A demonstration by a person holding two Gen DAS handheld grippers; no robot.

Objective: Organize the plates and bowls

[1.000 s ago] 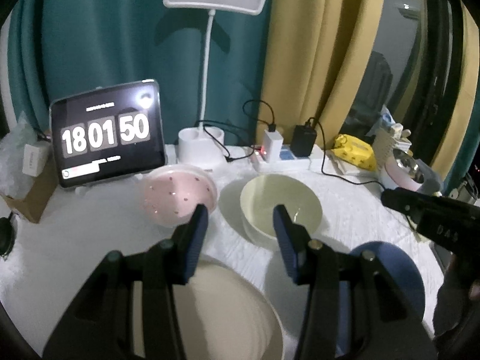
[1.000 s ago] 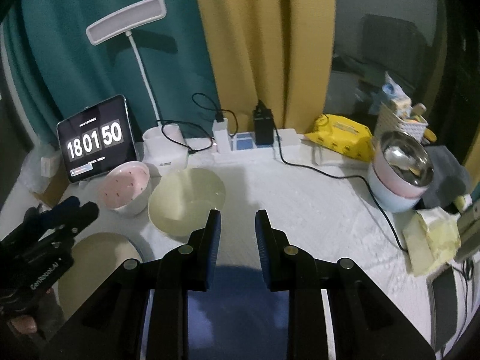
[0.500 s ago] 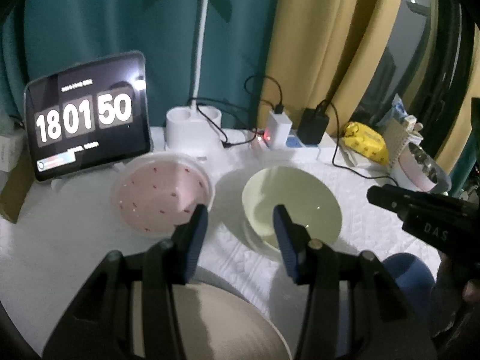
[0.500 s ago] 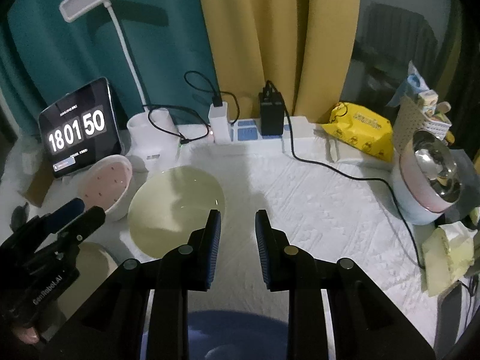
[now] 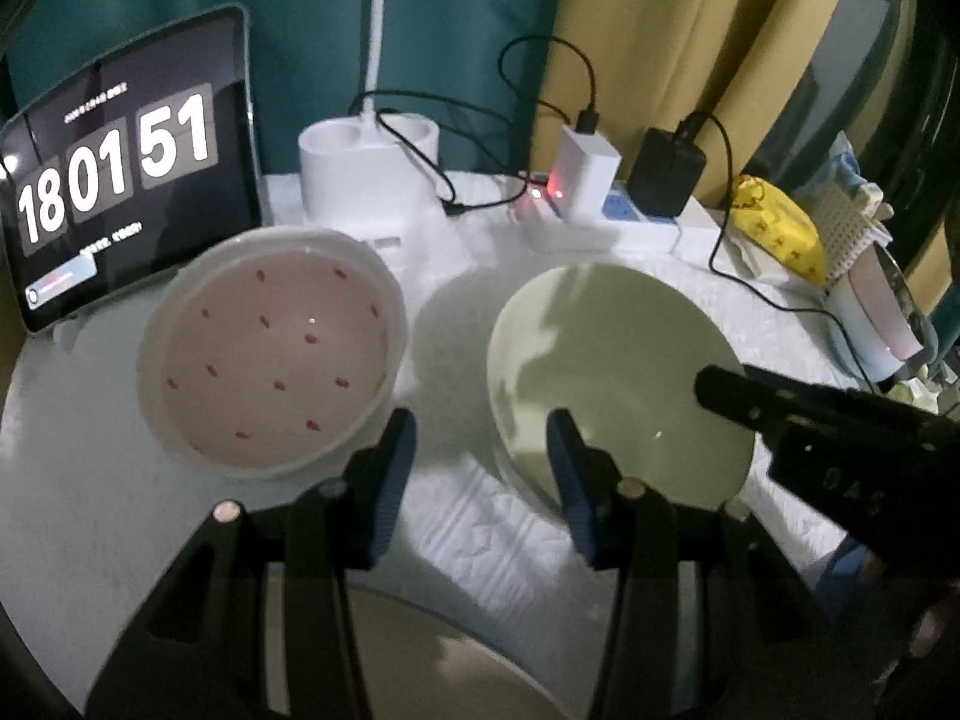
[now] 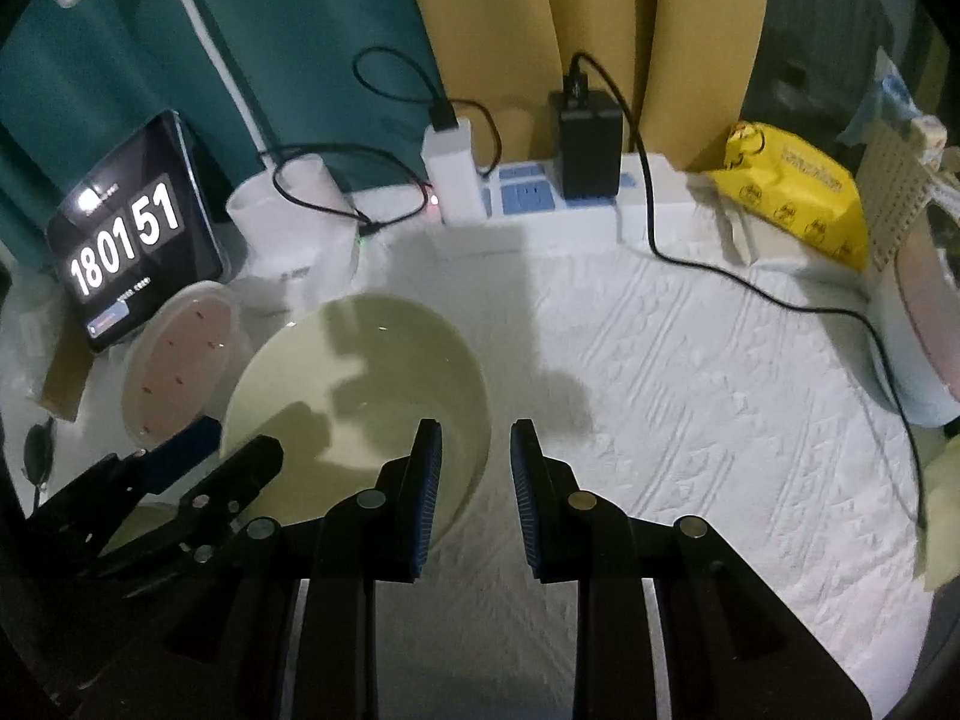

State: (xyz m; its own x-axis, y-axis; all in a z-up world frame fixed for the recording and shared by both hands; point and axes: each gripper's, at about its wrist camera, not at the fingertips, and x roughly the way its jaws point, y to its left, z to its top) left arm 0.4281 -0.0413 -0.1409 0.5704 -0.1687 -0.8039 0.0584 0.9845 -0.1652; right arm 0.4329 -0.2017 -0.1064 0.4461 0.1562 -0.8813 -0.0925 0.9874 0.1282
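A pink bowl with red specks sits left on the white cloth; it also shows in the right wrist view. A pale green bowl stands to its right, also in the right wrist view. A cream plate lies under my left gripper. My left gripper is open and empty, over the gap between the two bowls. My right gripper is open and empty, its left finger over the green bowl's right rim. It shows as a dark bar in the left wrist view.
A tablet clock stands at the back left. A white lamp base, a power strip with chargers and cables line the back. A yellow packet and a pink-and-white pot are at the right.
Both grippers have moved forward and down toward the bowls, which now look larger. The blue plate has almost left both views. The clock changed from 50 to 51.
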